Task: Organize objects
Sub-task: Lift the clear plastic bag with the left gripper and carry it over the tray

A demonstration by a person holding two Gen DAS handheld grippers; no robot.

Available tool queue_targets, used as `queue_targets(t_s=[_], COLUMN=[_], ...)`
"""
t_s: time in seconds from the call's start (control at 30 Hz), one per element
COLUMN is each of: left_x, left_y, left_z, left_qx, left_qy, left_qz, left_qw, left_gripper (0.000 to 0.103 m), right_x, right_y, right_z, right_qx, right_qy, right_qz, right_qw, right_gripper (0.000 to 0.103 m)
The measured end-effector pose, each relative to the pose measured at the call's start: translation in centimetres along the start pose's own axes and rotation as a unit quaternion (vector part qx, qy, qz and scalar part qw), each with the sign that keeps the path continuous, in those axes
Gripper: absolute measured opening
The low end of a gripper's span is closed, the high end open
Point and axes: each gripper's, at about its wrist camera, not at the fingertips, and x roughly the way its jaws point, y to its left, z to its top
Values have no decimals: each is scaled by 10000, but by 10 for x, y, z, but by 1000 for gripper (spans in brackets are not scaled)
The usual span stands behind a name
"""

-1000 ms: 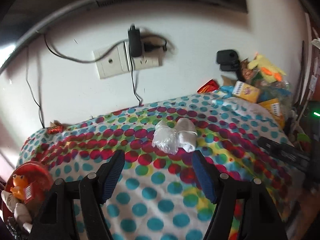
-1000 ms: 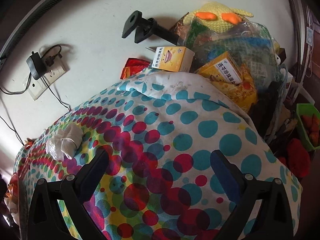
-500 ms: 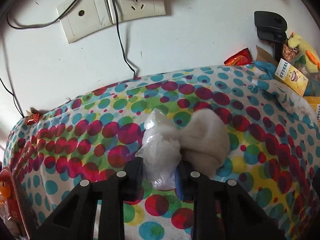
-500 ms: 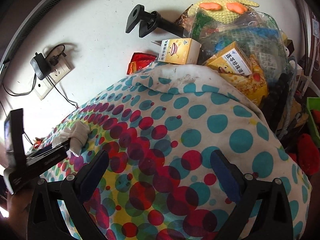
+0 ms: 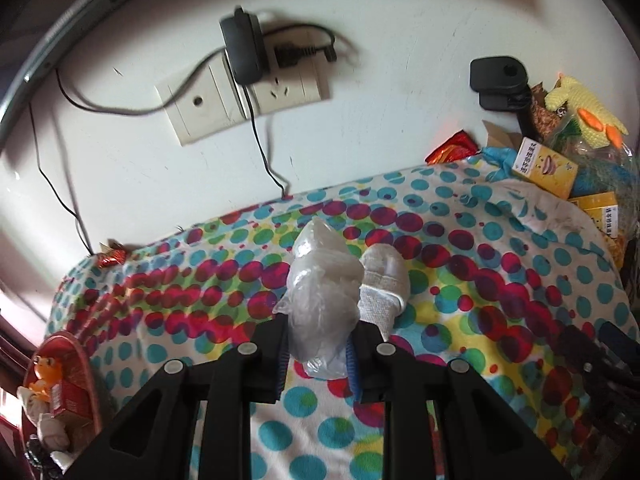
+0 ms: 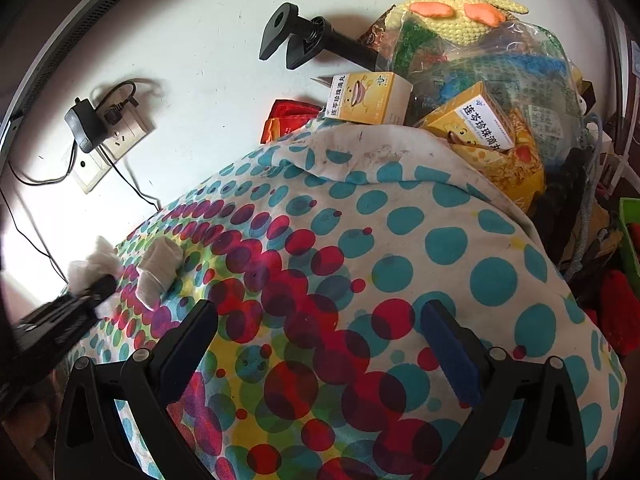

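The left tongs (image 5: 316,354) have just closed and now pinch the lower end of a crumpled clear plastic bag (image 5: 322,300), which a second ago lay untouched ahead of widely spread jaws; the blue pads press into the film on both sides, and the bag stands up from the polka-dot cloth (image 5: 460,280) over the tabletop. By the look of it the pick-up is made and the carry to a storage place comes next, though the thin film may slip. Just right of the bag, touching it, a rolled white sock (image 5: 384,284) lies on the cloth, ungrasped. The right tongs (image 6: 320,344) are spread wide with nothing between them, hanging above a bare stretch of the cloth well apart from the sock, as they did a second ago. At the lower left edge of the left view sits a red basket (image 5: 86,376) with small toys in it, possibly where things go; that cannot be told for sure. At the far right a heap carries yellow medicine boxes (image 6: 370,98) printed with Chinese characters and a smiling-mouth picture; the print is too small to read with confidence. A knitted yellow duck (image 6: 460,16) tops the heap. On the wall, a black charger (image 5: 242,56) is plugged into a socket.
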Motion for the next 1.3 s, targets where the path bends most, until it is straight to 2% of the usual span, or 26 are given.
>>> queue_targets(t_s=[0.3, 0.73, 1.07, 1.3], left_x=[-48, -81, -86, -85], left_y=[25, 69, 137, 197], left_z=[-5, -19, -49, -78], left_qx=[-73, -279, -844, -1106], left_qy=[-215, -263, -68, 75], left_qz=[132, 228, 484, 813], left_qw=[9997, 9990, 9952, 9905], left_gripper=[23, 23, 23, 23], right_x=[2, 6, 8, 9], right_y=[2, 8, 9, 11], right_z=[0, 0, 0, 0], right_qx=[-66, -221, -289, -303], right_qy=[50, 124, 157, 164], right_qz=[-41, -223, -278, -297], right_qw=[10000, 9994, 9991, 9990], right_gripper=[102, 102, 103, 103])
